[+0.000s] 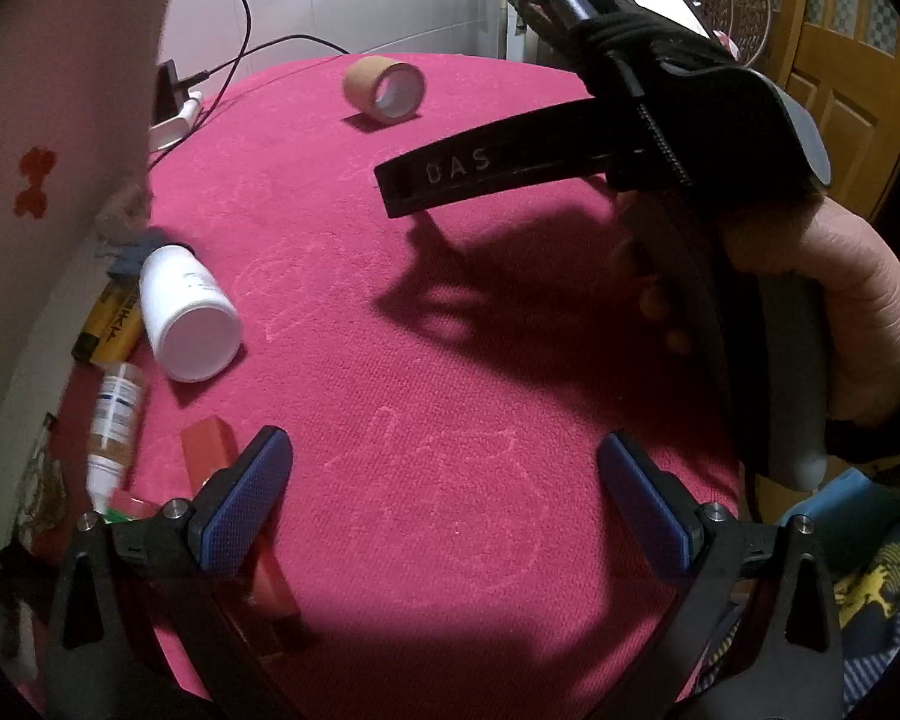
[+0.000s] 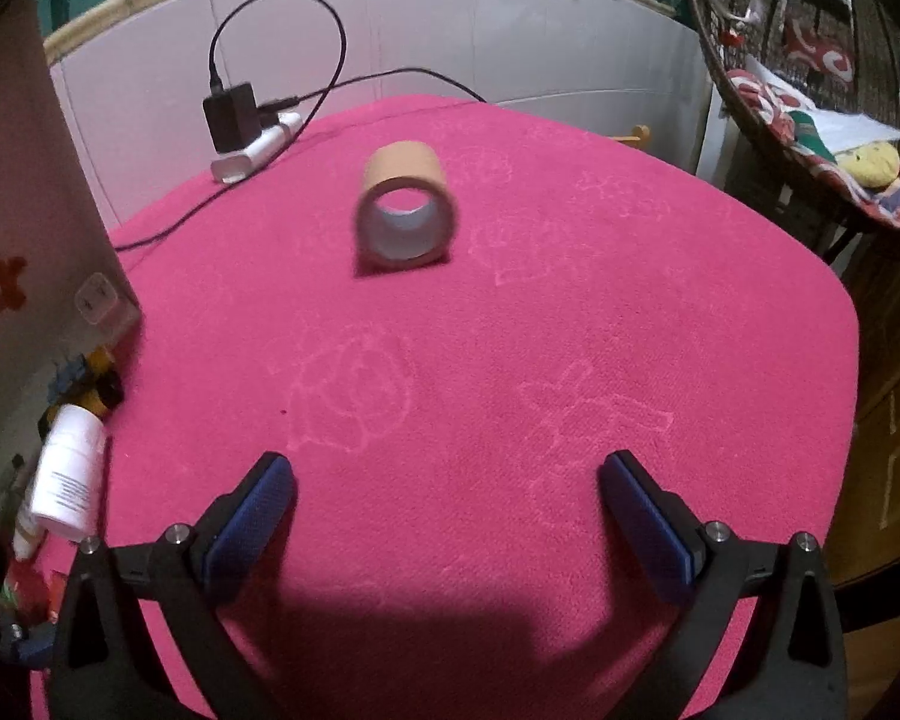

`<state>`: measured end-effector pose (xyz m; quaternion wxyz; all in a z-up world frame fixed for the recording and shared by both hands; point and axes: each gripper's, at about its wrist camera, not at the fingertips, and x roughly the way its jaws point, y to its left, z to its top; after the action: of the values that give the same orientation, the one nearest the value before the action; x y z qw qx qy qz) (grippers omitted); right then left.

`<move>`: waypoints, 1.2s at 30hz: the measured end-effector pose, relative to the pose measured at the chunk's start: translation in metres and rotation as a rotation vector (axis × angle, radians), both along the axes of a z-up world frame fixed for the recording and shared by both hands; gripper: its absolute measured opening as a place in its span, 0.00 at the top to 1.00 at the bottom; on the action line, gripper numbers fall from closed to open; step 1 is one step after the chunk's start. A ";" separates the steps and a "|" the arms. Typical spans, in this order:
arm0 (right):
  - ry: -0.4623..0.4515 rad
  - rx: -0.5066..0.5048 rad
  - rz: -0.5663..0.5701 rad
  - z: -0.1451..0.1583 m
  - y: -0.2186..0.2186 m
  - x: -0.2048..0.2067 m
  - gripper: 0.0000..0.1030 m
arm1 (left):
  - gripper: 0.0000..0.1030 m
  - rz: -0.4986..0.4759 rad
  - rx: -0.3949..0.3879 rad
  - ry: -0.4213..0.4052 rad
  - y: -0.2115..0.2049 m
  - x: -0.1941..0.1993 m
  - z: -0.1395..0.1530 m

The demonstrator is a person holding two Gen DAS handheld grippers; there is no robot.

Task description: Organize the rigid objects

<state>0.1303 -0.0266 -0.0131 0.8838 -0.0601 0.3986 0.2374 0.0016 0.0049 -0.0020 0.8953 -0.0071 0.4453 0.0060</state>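
Brown tape roll [image 2: 405, 207] lying on its side on pink cloth [image 2: 510, 360], hollow core facing camera, left gripper [image 1: 444, 498] and right gripper [image 2: 447, 516] both spread wide, empty

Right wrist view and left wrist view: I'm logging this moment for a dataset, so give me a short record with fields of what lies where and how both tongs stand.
surface: pink cloth over the table
tape roll: tape roll on its side, alone at mid cloth, hole facing the camera
white bottle: white bottle on its side at the cloth's left edge
clutter: small bottle and red box beside it
left tongs: left tongs open, empty
right tongs: right tongs open, empty, aimed at the tape roll
charger: charger at the far left edge
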 end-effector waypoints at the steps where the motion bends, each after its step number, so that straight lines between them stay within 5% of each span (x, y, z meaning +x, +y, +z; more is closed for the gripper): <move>1: -0.027 0.049 0.003 0.006 -0.006 -0.002 0.00 | 0.00 0.000 0.000 0.001 0.001 0.000 0.000; 6: -0.115 0.213 -0.002 0.051 -0.020 0.046 0.00 | 0.00 0.000 0.002 0.001 0.000 0.002 0.001; 13: 0.150 0.244 0.033 0.025 0.017 0.153 0.00 | 0.00 0.001 0.003 -0.001 -0.003 -0.001 0.002; 24: 0.159 0.383 0.338 0.046 0.057 0.102 0.00 | 0.00 0.001 0.003 0.000 -0.003 -0.001 0.002; 31: 0.180 0.412 0.351 0.046 0.036 0.071 0.00 | 0.00 0.002 0.002 0.000 -0.003 -0.001 0.002; 36: 0.183 0.328 0.321 0.031 0.013 0.053 0.00 | 0.00 0.002 0.003 -0.001 -0.005 -0.002 0.002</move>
<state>0.1833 -0.0135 0.0180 0.7929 0.0434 0.4184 0.4409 -0.0008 -0.0003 0.0003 0.8955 -0.0062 0.4450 0.0077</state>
